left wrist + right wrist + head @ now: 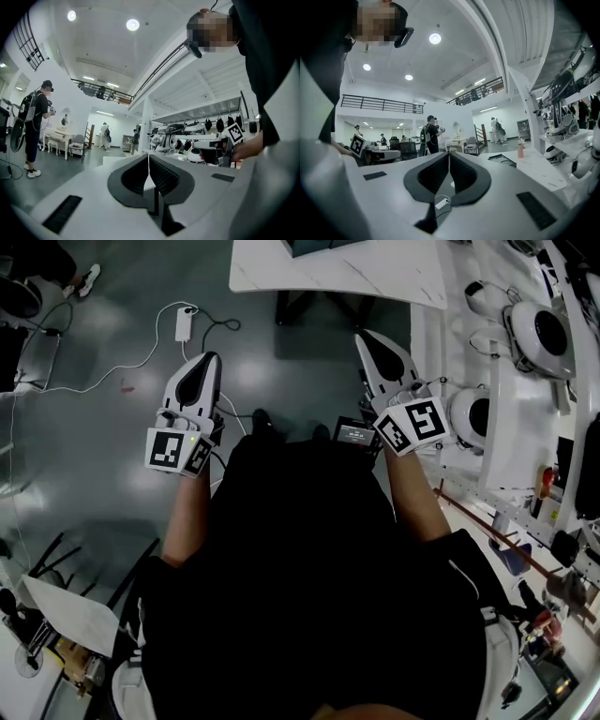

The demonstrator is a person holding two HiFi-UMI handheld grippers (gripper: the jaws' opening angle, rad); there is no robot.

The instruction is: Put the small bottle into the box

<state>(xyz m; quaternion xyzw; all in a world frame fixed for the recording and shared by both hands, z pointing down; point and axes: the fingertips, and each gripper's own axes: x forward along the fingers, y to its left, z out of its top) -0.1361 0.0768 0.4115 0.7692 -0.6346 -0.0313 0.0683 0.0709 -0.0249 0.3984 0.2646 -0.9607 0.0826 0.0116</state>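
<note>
Presently: left tongs (208, 358), tips together, nothing between them. Right tongs (362, 336), tips together, also empty. Both are held out in front of the person, over the grey floor (94, 427). White worktop (375, 273) at 12 o'clock in the head view. Small bottle (520, 149), pink, upright on the worktop, at 3 o'clock from the right tongs' tips in the right gripper view. Box (502, 160), dark, low, just beside the bottle at its 8 o'clock.

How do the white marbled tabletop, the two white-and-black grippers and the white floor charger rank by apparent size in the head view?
1. white marbled tabletop
2. left gripper and right gripper: alike; nearer the camera, so unsure
3. white floor charger
</note>
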